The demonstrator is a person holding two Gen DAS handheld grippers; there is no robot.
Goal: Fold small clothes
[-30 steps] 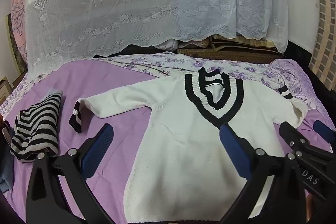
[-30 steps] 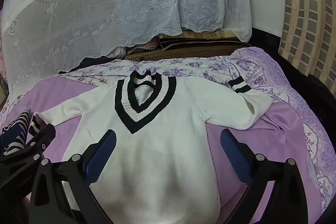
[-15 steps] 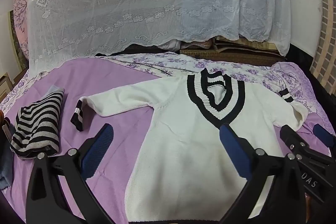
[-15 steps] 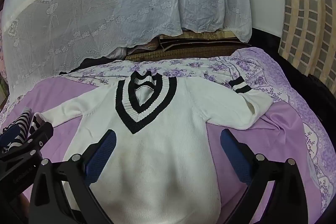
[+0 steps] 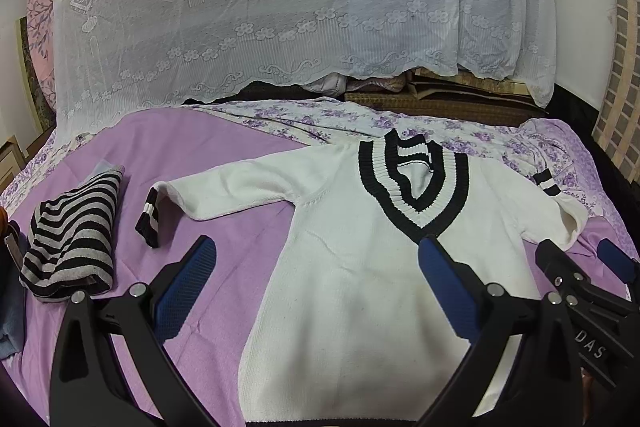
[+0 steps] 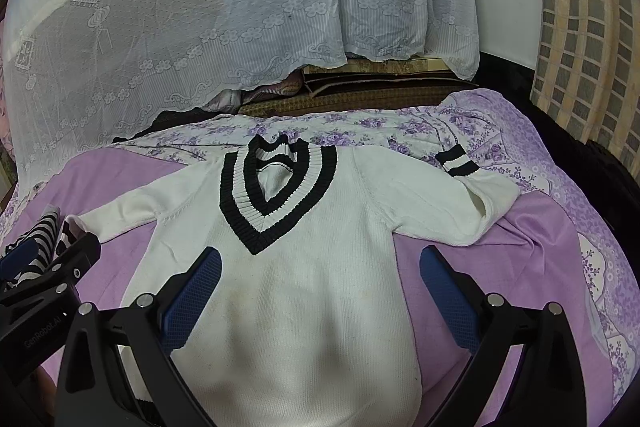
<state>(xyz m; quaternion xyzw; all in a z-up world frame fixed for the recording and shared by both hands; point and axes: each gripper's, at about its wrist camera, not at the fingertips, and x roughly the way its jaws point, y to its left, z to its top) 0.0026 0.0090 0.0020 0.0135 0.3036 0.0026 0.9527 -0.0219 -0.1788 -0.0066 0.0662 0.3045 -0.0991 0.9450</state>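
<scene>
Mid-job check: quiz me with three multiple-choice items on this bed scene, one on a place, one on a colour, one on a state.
1. Where does the folded black-and-grey striped garment lie, seen from the left wrist camera?
A. left of the white knitted sweater
B. on top of it
C. right of it

2. What colour are the bands on the sweater's V-neck collar?
A. red
B. black
C. green

3. How do the jaws of the left gripper and right gripper stand?
A. both shut on the sweater
B. one open, one shut
C. both open

Answers: 1 A, it sits apart on the purple bedsheet, beyond the left sleeve; 2 B, dark bands alternate with white; 3 C, blue pads spread wide, holding nothing.
</scene>
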